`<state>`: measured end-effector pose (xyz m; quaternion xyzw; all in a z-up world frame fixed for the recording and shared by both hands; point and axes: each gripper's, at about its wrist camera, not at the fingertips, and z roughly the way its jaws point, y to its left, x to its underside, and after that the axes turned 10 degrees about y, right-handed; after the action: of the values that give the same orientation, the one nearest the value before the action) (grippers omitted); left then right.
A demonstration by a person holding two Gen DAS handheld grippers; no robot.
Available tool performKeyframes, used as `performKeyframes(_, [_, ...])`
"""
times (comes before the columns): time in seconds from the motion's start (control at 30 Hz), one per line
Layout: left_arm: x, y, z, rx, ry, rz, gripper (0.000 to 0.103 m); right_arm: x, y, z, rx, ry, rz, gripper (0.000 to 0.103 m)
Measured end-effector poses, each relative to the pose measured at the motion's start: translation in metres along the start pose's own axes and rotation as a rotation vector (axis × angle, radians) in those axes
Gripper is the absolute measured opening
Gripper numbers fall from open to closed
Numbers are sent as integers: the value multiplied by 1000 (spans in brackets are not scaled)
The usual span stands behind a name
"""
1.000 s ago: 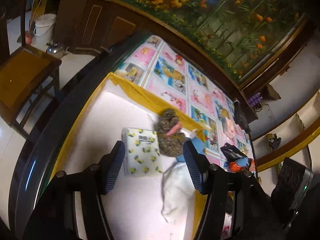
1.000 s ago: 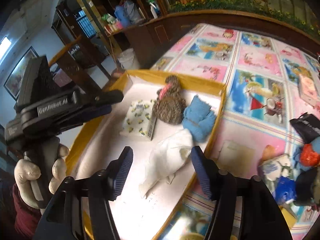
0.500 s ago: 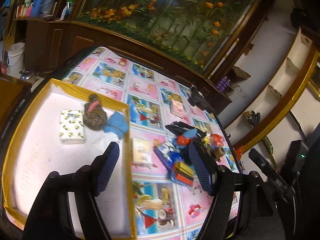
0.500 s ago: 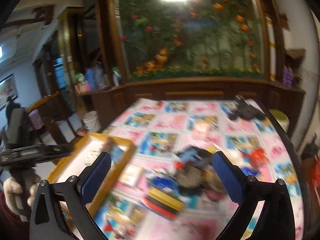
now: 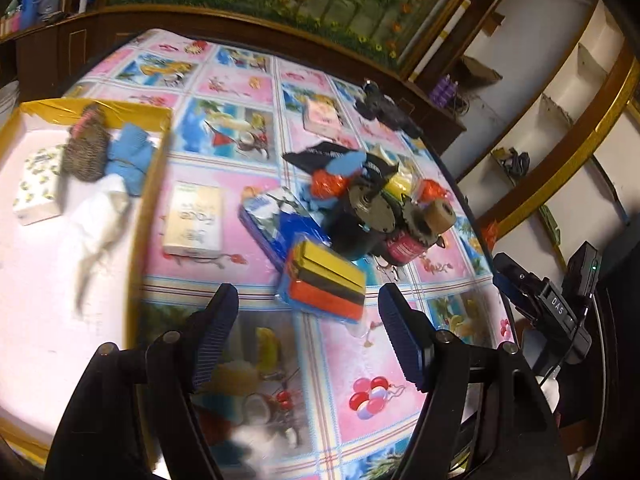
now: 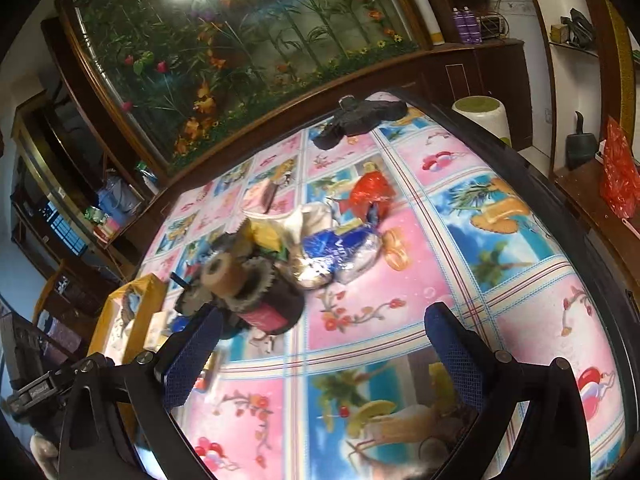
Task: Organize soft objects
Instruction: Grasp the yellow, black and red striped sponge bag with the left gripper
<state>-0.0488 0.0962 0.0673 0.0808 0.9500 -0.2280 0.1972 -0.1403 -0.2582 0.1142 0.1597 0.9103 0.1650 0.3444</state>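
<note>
A yellow-rimmed tray [image 5: 154, 184] at the left holds a tissue pack [image 5: 38, 184], a speckled hedgehog plush [image 5: 86, 152], a blue cloth [image 5: 130, 156] and a white cloth [image 5: 100, 216]. On the table lie a pack of sponges [image 5: 324, 280], a boxed tissue pack [image 5: 194, 220], a blue patterned pouch [image 5: 280, 220] and a heap of mixed items [image 5: 380, 208]. My left gripper [image 5: 308, 336] is open and empty, just short of the sponge pack. My right gripper [image 6: 320, 356] is open and empty, near the heap [image 6: 248, 280].
A blue foil bag [image 6: 340, 252] and a red wrapper [image 6: 370, 192] lie by the heap. A dark cloth [image 6: 356, 118] lies at the table's far edge. The other hand-held gripper [image 5: 548, 304] shows at the right. Wooden cabinets surround the table.
Both grippers have swung away from the tray toward the pile of items on the table. Both have stayed open and empty.
</note>
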Motion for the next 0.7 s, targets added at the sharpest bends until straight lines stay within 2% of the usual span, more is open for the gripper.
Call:
performKeyframes(0.1, [-18,-18,16,-54,2,51,72,1,-5,23,6,8,5,102])
performKeyframes(0.2, [-39,-36,38,-143,23,116,72,4,-12,39,-2,12,31,102])
performKeyframes(0.33, [-44,-45,67,-198,118,186,71,4,-22,52,-28,10,55,102])
performKeyframes(0.43, [-28,-48,77,-220,209,261,62,4,-24,56,-26,14,55,102])
performKeyframes(0.47, [-20,-49,76,-219,231,289,62,4,-24,56,-26,18,52,102])
performKeyframes(0.57, [11,-51,58,-126,315,357,62,4,-21,56,-21,26,43,102])
performKeyframes(0.6, [21,-52,50,-108,321,378,62,4,-21,55,-22,26,38,102])
performKeyframes(0.7, [40,-54,24,-134,261,450,63,4,-18,56,-17,32,26,102])
